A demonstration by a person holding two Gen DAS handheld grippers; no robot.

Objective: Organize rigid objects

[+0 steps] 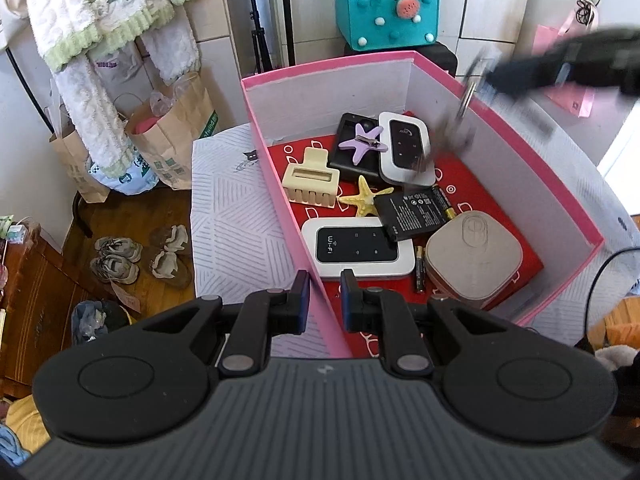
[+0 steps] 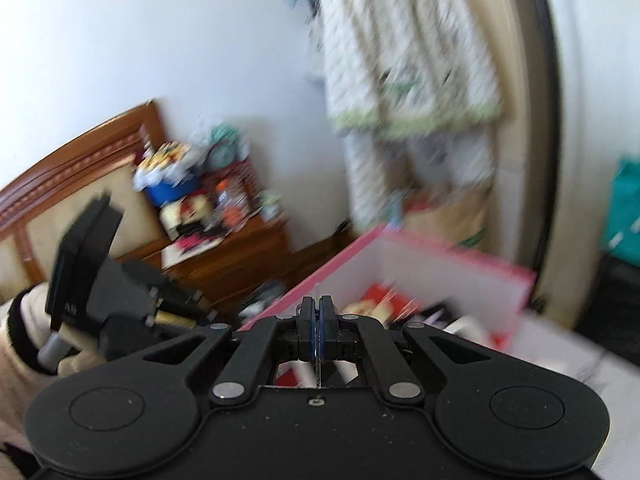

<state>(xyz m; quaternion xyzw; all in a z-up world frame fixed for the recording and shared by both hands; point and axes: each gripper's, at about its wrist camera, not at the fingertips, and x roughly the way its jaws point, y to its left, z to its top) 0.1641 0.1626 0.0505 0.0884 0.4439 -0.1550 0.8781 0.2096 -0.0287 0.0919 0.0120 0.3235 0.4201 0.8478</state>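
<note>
A pink box (image 1: 280, 184) with a red floor holds two white Wi-Fi routers (image 1: 358, 246), a black battery pack (image 1: 416, 212), a cream hair claw (image 1: 310, 178), a purple starfish clip (image 1: 362, 144), a yellow starfish (image 1: 366, 196), a grey square case (image 1: 474, 258) and AA batteries (image 1: 420, 274). My left gripper (image 1: 325, 304) straddles the box's near-left wall, its fingers slightly apart, holding nothing. My right gripper (image 2: 317, 312) is shut on a thin clear flat piece. In the left wrist view it is blurred above the box's right side (image 1: 480, 80), with a blurred object (image 1: 452, 132) hanging below it.
The box stands on a white patterned cloth (image 1: 228, 216). A teal felt bag (image 1: 386, 10) stands behind it. Paper bags (image 1: 172, 136), shoes (image 1: 140, 256) and hanging fleece clothes (image 1: 100, 20) are to the left. A wooden nightstand (image 2: 232, 248) with clutter shows in the right wrist view.
</note>
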